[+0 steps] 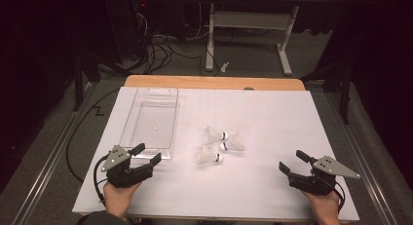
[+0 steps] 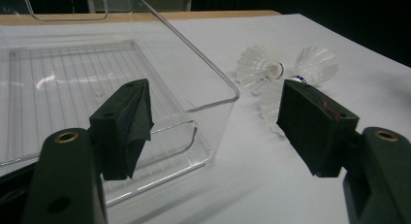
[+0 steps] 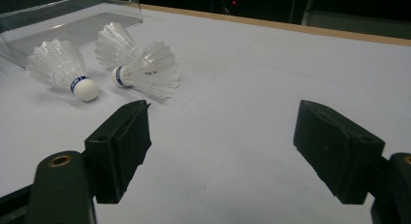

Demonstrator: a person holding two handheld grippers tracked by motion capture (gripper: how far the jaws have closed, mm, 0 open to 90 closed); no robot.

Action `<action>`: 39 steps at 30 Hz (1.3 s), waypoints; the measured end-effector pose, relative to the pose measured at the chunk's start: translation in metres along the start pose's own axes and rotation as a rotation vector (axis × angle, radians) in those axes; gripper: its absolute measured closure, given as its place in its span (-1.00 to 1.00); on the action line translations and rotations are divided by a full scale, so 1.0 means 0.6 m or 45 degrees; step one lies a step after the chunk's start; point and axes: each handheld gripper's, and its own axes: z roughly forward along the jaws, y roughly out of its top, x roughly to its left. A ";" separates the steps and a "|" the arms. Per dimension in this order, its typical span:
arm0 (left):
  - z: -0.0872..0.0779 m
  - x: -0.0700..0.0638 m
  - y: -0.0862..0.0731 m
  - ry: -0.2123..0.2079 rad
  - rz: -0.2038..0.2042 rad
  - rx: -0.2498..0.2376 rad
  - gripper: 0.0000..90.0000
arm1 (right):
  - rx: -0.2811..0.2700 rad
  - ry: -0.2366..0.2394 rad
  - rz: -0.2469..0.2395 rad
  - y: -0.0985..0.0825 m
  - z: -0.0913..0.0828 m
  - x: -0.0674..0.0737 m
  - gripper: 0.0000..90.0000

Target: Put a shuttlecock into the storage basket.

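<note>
Three white shuttlecocks lie in a loose cluster on the white table top: one (image 1: 214, 135), one (image 1: 234, 143) and one (image 1: 208, 157). A clear plastic bin (image 1: 148, 91) sits to their left with nothing in it. My left gripper (image 1: 148, 153) is open at the bin's near end, and in the left gripper view its jaws (image 2: 213, 115) frame the bin's corner (image 2: 194, 49) and the shuttlecocks (image 2: 259, 66). My right gripper (image 1: 290, 160) is open near the front right edge. In the right gripper view (image 3: 218, 122) the shuttlecocks (image 3: 60, 66) (image 3: 152, 71) lie ahead to its left.
The wooden table edge (image 1: 214, 82) runs along the back. Beyond it stand a desk frame (image 1: 285, 54) and cables (image 1: 160, 49) on the floor. The white sheet (image 1: 282, 118) is bare on the right half.
</note>
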 end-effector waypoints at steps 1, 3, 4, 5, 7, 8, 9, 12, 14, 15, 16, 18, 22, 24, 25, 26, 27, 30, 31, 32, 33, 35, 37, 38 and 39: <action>0.001 -0.001 0.000 -0.001 0.001 0.002 -0.35 | -0.003 0.001 -0.004 0.000 0.000 0.000 -0.52; 0.001 -0.002 0.000 -0.004 0.001 0.003 -0.35 | -0.007 0.005 -0.005 0.000 0.000 -0.001 -0.52; 0.001 -0.002 0.000 -0.005 0.000 0.004 -0.35 | -0.006 0.007 -0.002 0.000 0.000 0.000 -0.52; 0.001 -0.002 0.000 -0.005 0.000 0.004 -0.35 | -0.006 0.007 -0.002 0.000 0.000 0.000 -0.52; 0.000 -0.001 0.001 -0.009 -0.014 -0.002 -0.35 | -0.002 0.010 -0.004 0.000 0.000 0.001 -0.52; -0.001 -0.001 0.001 -0.011 -0.018 -0.003 -0.34 | -0.003 0.009 -0.004 0.000 0.000 0.000 -0.52; -0.001 -0.001 0.001 -0.013 -0.024 -0.004 -0.34 | -0.004 0.007 -0.002 0.000 0.000 0.000 -0.52; 0.001 -0.003 0.002 -0.023 -0.031 0.001 -0.34 | -0.008 0.008 0.001 0.001 0.000 -0.001 -0.52; 0.003 -0.006 0.003 -0.029 -0.026 0.005 -0.34 | -0.006 0.010 0.004 0.001 0.000 0.000 -0.52; 0.003 -0.008 0.003 -0.033 -0.024 0.006 -0.34 | -0.005 0.012 0.002 0.001 0.000 0.000 -0.52; 0.004 -0.010 0.003 -0.035 -0.019 0.009 -0.34 | -0.006 0.014 0.002 0.001 0.001 0.001 -0.52; 0.004 -0.014 0.005 -0.031 -0.006 0.012 -0.34 | -0.005 0.017 0.001 0.001 0.002 0.001 -0.52; 0.005 -0.018 0.008 -0.048 -0.008 0.005 -0.34 | -0.006 0.019 0.004 0.002 0.004 0.000 -0.52; 0.009 -0.022 0.009 -0.055 -0.003 0.013 -0.34 | -0.007 0.020 0.004 0.002 0.005 0.000 -0.52; 0.010 -0.022 0.009 -0.059 0.001 0.016 -0.34 | -0.006 0.022 0.003 0.002 0.005 0.000 -0.52; 0.010 -0.023 0.010 -0.061 0.004 0.017 -0.34 | -0.006 0.023 0.003 0.002 0.005 0.000 -0.52; 0.010 -0.023 0.010 -0.061 0.004 0.017 -0.34 | -0.007 0.021 0.004 0.002 0.005 0.000 -0.52; 0.011 -0.026 0.013 -0.067 0.007 0.012 -0.34 | -0.010 0.022 0.007 0.002 0.004 -0.001 -0.52; 0.011 -0.026 0.015 -0.069 0.008 0.011 -0.34 | -0.009 0.022 0.007 0.002 0.005 -0.001 -0.52; 0.012 -0.027 0.016 -0.070 0.006 0.009 -0.34 | -0.008 0.023 0.007 0.002 0.005 -0.001 -0.52; 0.013 -0.028 0.017 -0.070 0.007 0.008 -0.33 | -0.008 0.024 0.008 0.002 0.005 -0.001 -0.52; 0.015 -0.030 0.019 -0.074 0.011 0.006 -0.33 | -0.006 0.026 0.007 0.002 0.006 -0.001 -0.52; 0.018 -0.032 0.021 -0.079 0.015 0.009 -0.33 | -0.004 0.028 0.008 0.002 0.006 -0.002 -0.52; 0.019 -0.033 0.021 -0.082 0.016 0.009 -0.33 | -0.006 0.026 0.008 0.002 0.006 -0.002 -0.52; 0.020 -0.033 0.022 -0.084 0.018 0.012 -0.33 | -0.006 0.026 0.008 0.002 0.006 -0.001 -0.52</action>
